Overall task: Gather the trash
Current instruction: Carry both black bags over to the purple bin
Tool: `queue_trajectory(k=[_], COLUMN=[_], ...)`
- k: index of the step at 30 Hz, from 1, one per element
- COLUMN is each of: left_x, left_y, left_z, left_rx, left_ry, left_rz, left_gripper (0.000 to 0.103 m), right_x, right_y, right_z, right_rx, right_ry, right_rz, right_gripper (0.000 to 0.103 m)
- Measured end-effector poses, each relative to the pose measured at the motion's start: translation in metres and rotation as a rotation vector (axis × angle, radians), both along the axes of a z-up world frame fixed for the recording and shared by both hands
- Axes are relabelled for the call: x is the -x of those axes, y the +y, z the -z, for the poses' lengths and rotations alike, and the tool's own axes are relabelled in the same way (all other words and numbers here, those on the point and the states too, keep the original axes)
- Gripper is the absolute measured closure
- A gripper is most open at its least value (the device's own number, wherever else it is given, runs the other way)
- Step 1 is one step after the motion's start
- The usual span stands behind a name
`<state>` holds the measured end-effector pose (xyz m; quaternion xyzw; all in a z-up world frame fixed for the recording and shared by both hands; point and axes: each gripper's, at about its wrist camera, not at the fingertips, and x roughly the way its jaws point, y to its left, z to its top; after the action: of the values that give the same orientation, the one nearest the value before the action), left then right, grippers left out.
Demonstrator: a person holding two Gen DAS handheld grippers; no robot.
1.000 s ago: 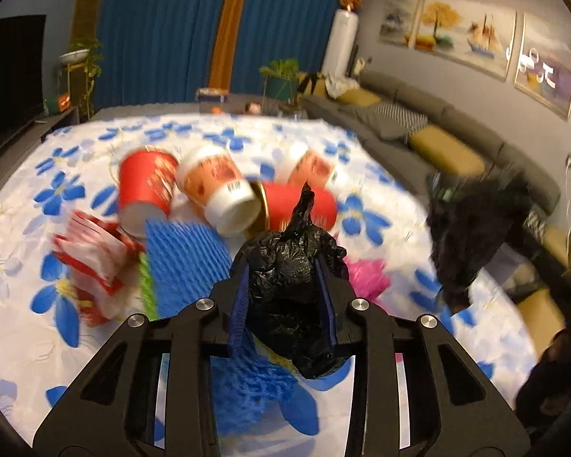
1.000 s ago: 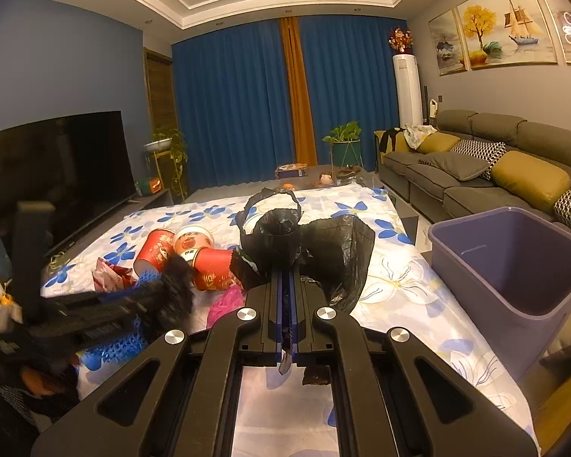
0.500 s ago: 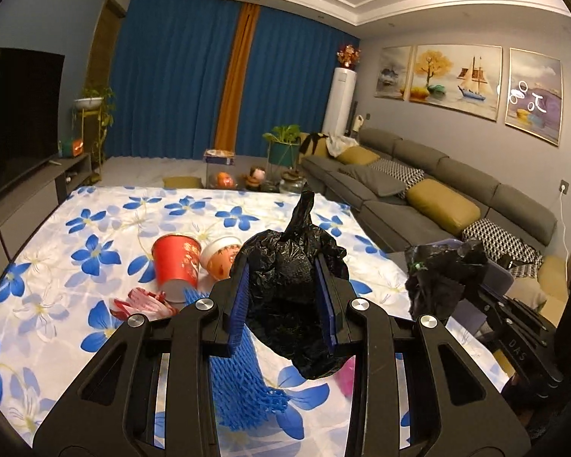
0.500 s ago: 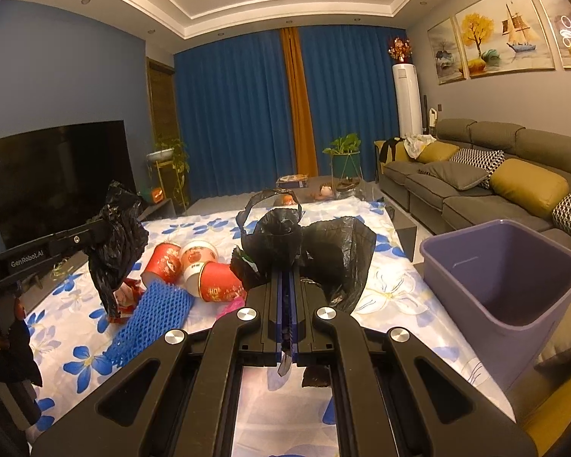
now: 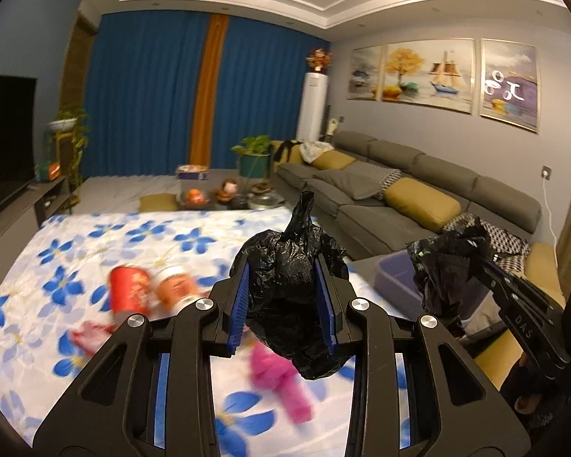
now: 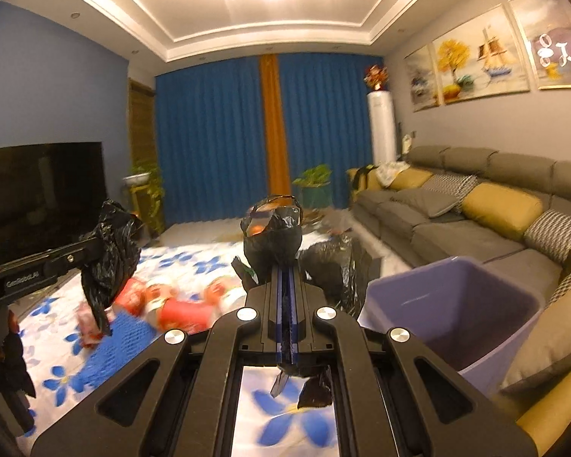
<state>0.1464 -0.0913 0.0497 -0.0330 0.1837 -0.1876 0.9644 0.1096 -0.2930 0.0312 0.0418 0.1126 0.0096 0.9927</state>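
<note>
Your tabletop (image 5: pixel 95 236), covered in a white cloth with blue flowers, fills the lower left of both views, and the grey sofa (image 6: pixel 476 213) runs along the wall past its right edge. Just off that right edge stands the purple bin (image 6: pixel 456 304), open and facing up, with only a corner of it showing in the left wrist view. You are holding a black trash bag between both tools, above the tabletop's near right part: your left claw (image 5: pixel 285 301) is closed partway on a crumpled bunch of the black bag (image 5: pixel 289 285), the blue pads pressing it from both sides with a twisted tip sticking up. Your right claw (image 6: pixel 284 304) is squeezed fully together on another part of the black bag, with a looped handle standing above the tips and loose film hanging beside the bin. Toward the tabletop's left side the trash lies in a blurred cluster: red paper cups (image 6: pixel 171 304) on their sides, a blue foam net (image 6: pixel 114 339) just beside them, and a pink scrap (image 5: pixel 278 377) nearer the near edge.
</note>
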Motion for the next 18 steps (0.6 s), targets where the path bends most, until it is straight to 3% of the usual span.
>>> queue_trajectory(k=[8, 18], left_x=[-0.018, -0.051], left_y=[-0.087, -0.182], left_z=[-0.006, 0.008], left_rx=[-0.013, 0.018], left_ry=[-0.029, -0.023], left_rz=[0.137, 0.277], left_gripper=[0.072, 0.072], right_x=[-0.006, -0.015], right_y=[-0.06, -0.124], right_z=[-0.007, -0.001], right_rx=[0.001, -0.039], right_ry=[-0.028, -0.02], right_rz=[0.128, 0.212], right_gripper=[0.099, 0.099])
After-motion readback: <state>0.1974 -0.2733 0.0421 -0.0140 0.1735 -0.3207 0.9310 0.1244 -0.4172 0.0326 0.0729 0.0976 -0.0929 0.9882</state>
